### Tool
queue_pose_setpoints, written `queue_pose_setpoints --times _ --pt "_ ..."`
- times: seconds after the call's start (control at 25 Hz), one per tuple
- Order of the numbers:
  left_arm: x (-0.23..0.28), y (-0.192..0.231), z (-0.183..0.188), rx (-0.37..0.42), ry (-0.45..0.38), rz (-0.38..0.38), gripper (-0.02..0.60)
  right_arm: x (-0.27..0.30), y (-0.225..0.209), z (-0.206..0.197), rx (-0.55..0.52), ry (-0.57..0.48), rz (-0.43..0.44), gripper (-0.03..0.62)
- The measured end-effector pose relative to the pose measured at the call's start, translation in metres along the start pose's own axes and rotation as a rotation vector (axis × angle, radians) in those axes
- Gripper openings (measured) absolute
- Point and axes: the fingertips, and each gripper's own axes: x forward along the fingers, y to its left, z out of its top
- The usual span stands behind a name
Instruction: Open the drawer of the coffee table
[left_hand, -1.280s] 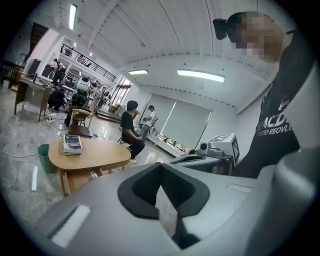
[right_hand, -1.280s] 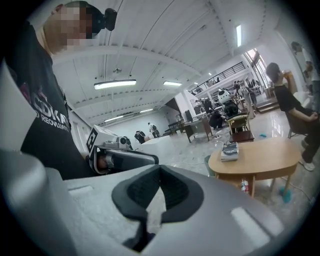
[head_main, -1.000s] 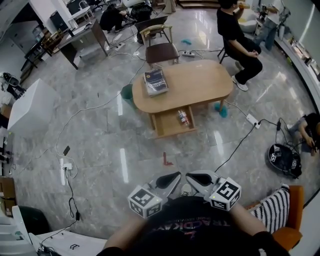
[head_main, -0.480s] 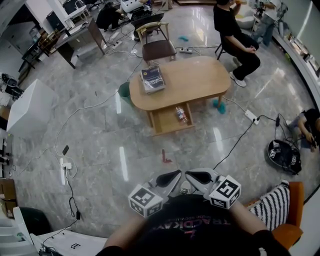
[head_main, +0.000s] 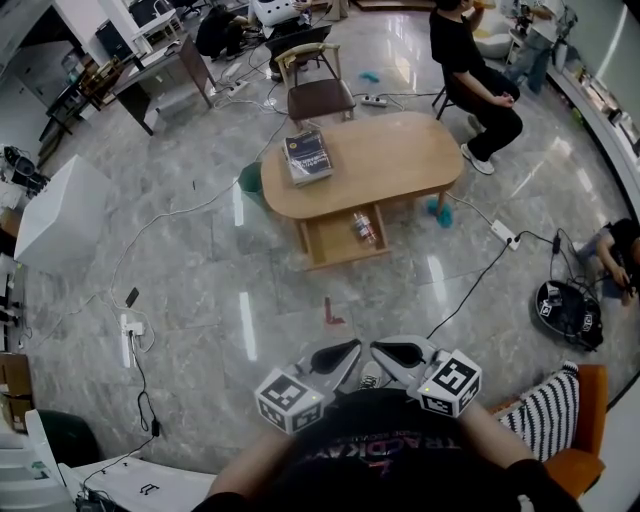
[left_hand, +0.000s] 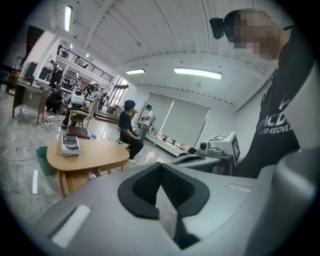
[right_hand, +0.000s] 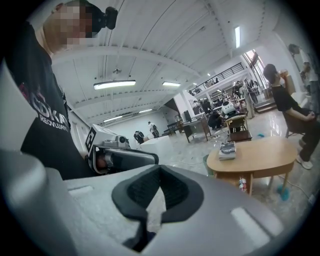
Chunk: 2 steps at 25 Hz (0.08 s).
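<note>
The oval wooden coffee table (head_main: 385, 160) stands a few steps ahead on the grey marble floor. Its drawer (head_main: 335, 250) is pulled out toward me, with a small bottle (head_main: 362, 228) lying inside. A book (head_main: 308, 155) lies on the tabletop's left end. My left gripper (head_main: 352, 348) and right gripper (head_main: 380, 349) are held side by side close to my chest, both shut and empty, far from the table. The left gripper view shows the table (left_hand: 95, 156) at lower left, the right gripper view shows the table (right_hand: 260, 156) at right.
A chair (head_main: 318, 95) stands behind the table and a seated person (head_main: 475, 80) is at its far right. A green bin (head_main: 252, 180) sits at the table's left. Cables and a power strip (head_main: 503, 237) cross the floor. A white box (head_main: 60, 210) is at left.
The head view shifted slightly, so the table sits a little higher in the picture. Both grippers stayed in place and shut.
</note>
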Motion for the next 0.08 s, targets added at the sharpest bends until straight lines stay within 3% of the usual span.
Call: queue_pose_setpoints --times 0.08 --pt "-0.0018 0.0000 -0.0013 0.006 0.000 0.004 0.006 0.0003 0.0016 -0.0006 -0.001 -0.001 0.001 0.002"
